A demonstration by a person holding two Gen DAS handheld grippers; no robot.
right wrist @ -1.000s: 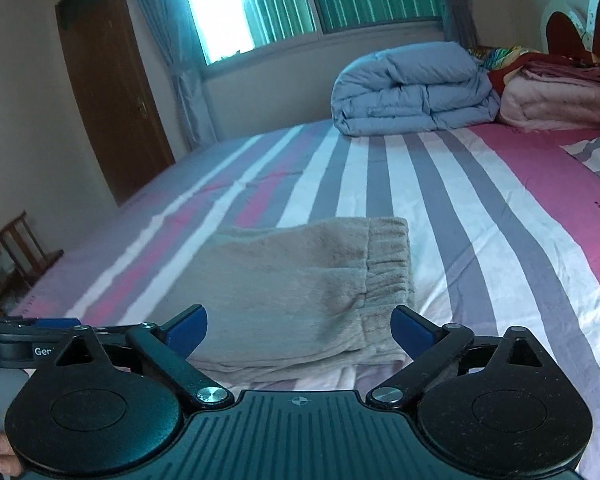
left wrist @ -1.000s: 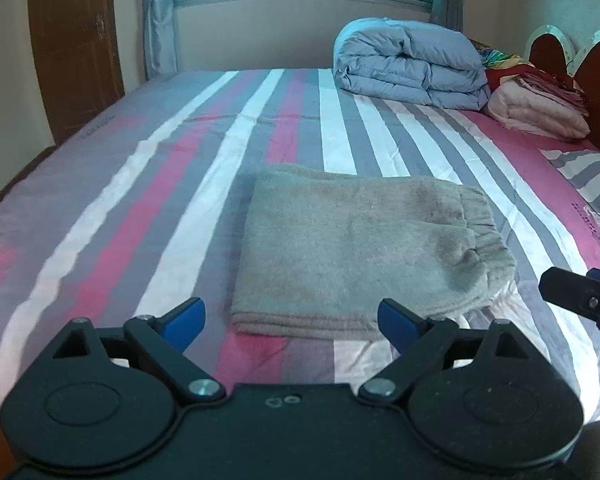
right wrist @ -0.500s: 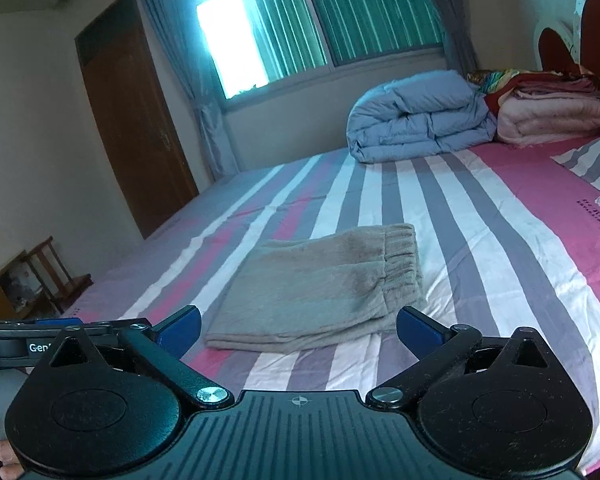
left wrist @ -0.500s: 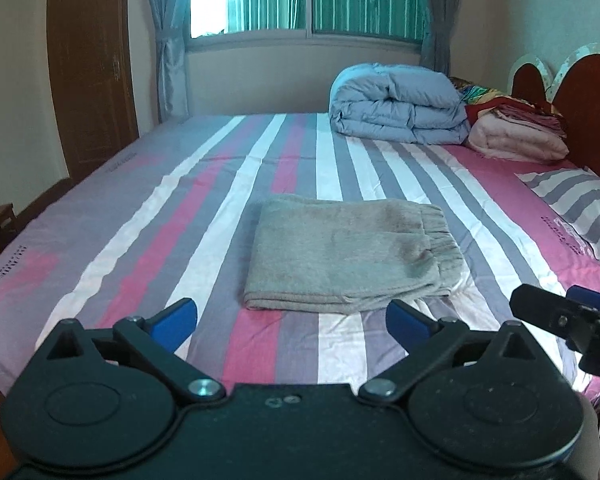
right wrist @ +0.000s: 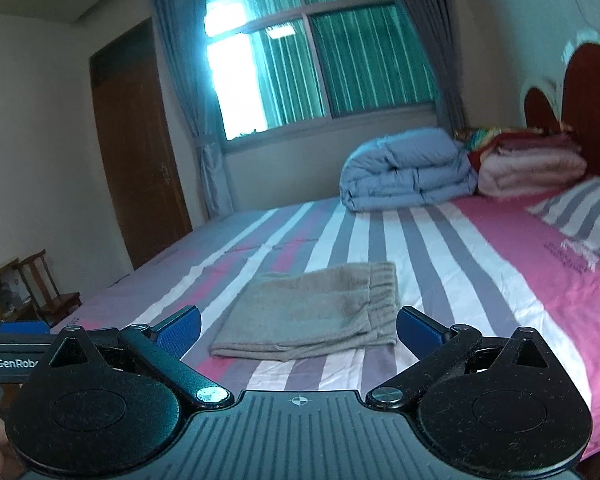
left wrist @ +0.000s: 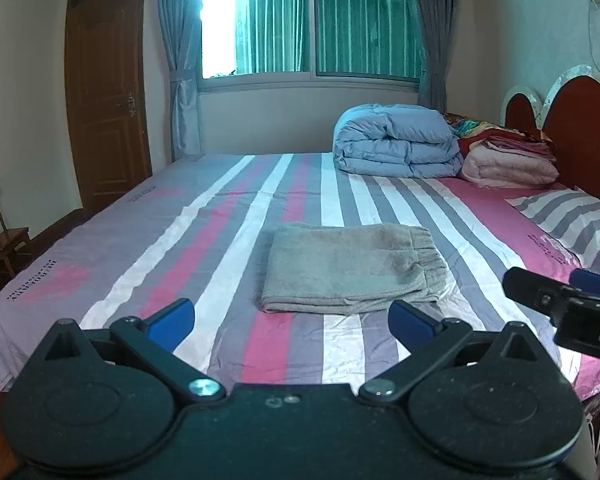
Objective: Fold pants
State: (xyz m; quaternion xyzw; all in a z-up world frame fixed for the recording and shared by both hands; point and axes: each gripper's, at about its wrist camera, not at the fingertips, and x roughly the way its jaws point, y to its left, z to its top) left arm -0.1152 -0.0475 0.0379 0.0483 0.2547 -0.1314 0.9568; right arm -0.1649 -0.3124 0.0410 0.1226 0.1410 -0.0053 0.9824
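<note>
Grey-beige pants (left wrist: 348, 268) lie folded into a flat rectangle on the striped bed (left wrist: 220, 216), waistband to the right. In the right wrist view the same pants (right wrist: 316, 320) sit just beyond the fingers. My left gripper (left wrist: 291, 318) hangs open in front of the bed's near edge, nothing between its blue pads. My right gripper (right wrist: 298, 326) is open too and holds nothing. The right gripper's finger (left wrist: 540, 292) shows at the right edge of the left wrist view; the left gripper's finger (right wrist: 16, 332) shows at the left edge of the right wrist view.
A folded blue duvet (left wrist: 396, 140) and a pile of pink blankets (left wrist: 508, 160) sit at the far right by the red headboard (left wrist: 580, 128). A striped pillow (left wrist: 572, 220) lies right. A wooden door (left wrist: 104, 104) and a small chair (left wrist: 0, 236) stand left.
Both grippers have drawn back and up from the pants, which now look smaller and farther away. More of the window and room has come into view. The pants have not moved.
</note>
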